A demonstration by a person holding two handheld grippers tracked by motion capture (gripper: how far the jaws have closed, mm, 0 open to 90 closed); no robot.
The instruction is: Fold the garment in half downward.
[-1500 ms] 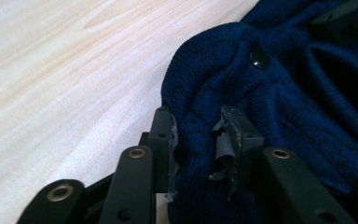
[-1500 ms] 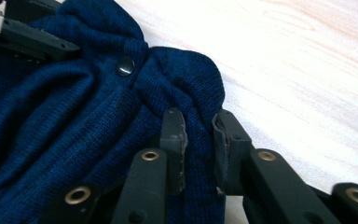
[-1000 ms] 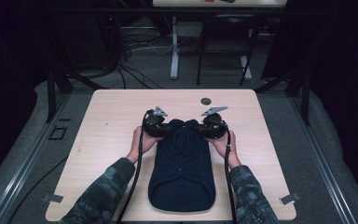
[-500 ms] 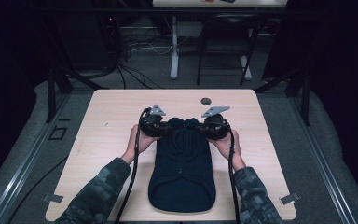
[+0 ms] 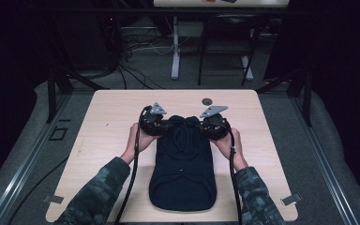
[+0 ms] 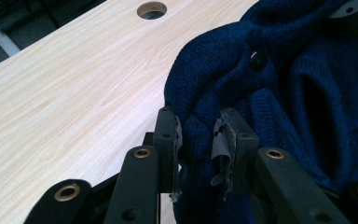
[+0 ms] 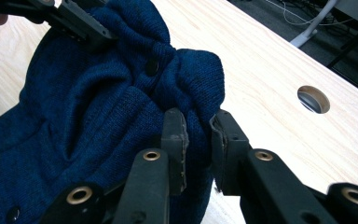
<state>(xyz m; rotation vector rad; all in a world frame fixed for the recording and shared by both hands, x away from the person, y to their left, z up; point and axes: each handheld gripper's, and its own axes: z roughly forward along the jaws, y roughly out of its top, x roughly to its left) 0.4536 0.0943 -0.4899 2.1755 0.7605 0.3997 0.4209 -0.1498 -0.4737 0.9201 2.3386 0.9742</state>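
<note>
A dark navy knitted garment (image 5: 183, 168) with small dark buttons lies lengthwise on the wooden table (image 5: 108, 131), folded into a narrow bundle. Its far end is bunched up between the two grippers. My left gripper (image 5: 155, 123) is shut on the left side of that bunched end, with knit fabric (image 6: 242, 79) squeezed between its jaws (image 6: 199, 140). My right gripper (image 5: 212, 124) is shut on the right side of the same end, a fold of the garment (image 7: 98, 107) pinched between its pads (image 7: 196, 140). A hand holds each gripper from behind.
A round cable hole (image 5: 207, 101) sits in the table just beyond the right gripper. Bare table surrounds the garment on the left, right and far sides. Black cables (image 5: 133, 178) trail back along both camouflage sleeves. Table legs and cords stand on the floor beyond.
Both grippers, holding the garment's far end, have shifted slightly away from the person, and the fabric between them is bunched higher.
</note>
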